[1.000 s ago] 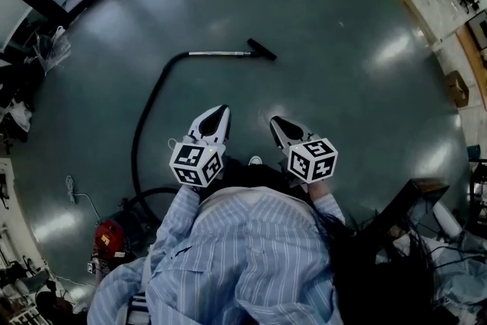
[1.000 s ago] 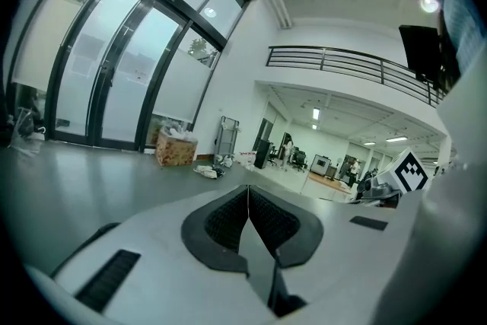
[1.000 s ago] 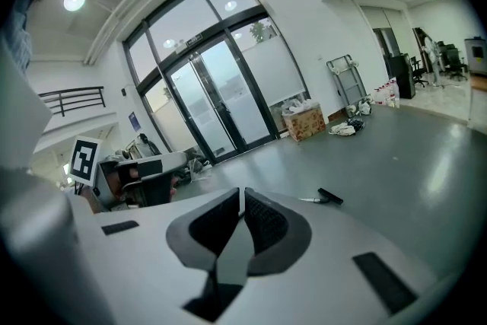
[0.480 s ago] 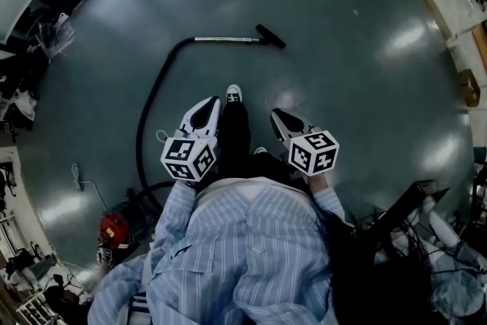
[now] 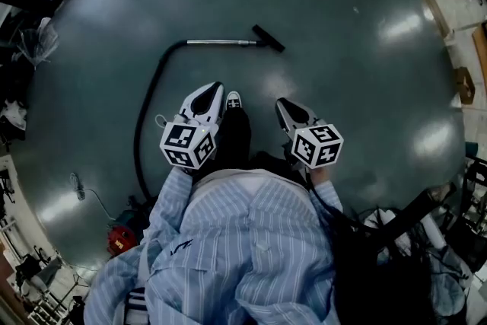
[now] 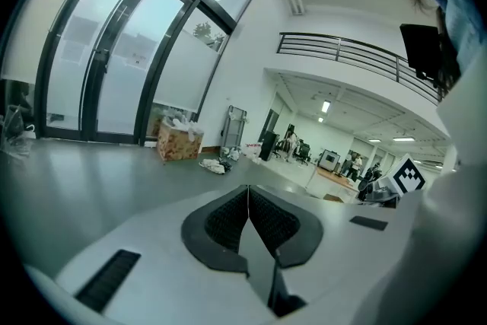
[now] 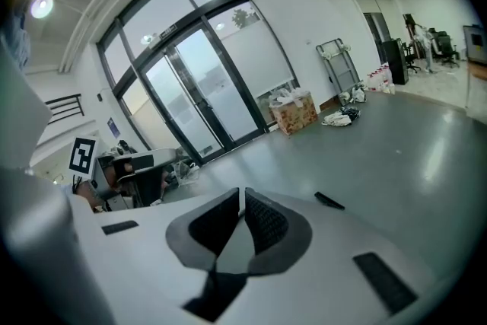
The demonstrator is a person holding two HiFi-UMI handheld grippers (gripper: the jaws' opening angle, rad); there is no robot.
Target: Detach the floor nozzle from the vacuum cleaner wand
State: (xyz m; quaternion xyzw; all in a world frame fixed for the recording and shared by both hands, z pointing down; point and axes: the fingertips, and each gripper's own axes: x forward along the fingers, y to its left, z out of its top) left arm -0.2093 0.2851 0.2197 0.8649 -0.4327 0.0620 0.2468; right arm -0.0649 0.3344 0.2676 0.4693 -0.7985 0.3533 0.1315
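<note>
- On the glossy grey floor, well ahead of both grippers in the head view: black floor nozzle (image 5: 268, 38), lying flat, joined to the right end of the silver wand (image 5: 221, 43).
- From the wand's left end: black hose (image 5: 147, 114), curving down the left side toward a red vacuum body (image 5: 120, 238) near the lower left edge.
- Left of centre, nearer the camera: left gripper (image 5: 215, 90), white with black pads, pointing up the picture toward the wand, well apart from it, with the left marker cube (image 5: 189, 145) at its near end.
- In the left gripper view: jaws pressed fully together, tip to tip, gripping nothing.
- Right of centre: right gripper (image 5: 283, 104), likewise aimed up the picture, with the right marker cube (image 5: 317, 146) behind it.
- In the right gripper view: jaws closed against each other, nothing between them.
- Between the two grippers: a dark trouser leg ending in a white-toed shoe (image 5: 234, 99).
- Along the bottom: the person's blue striped shirt (image 5: 243, 247).
- Far off in both gripper views: tall glass doors (image 7: 190, 87) and a cardboard box (image 6: 179, 142) beside them.
</note>
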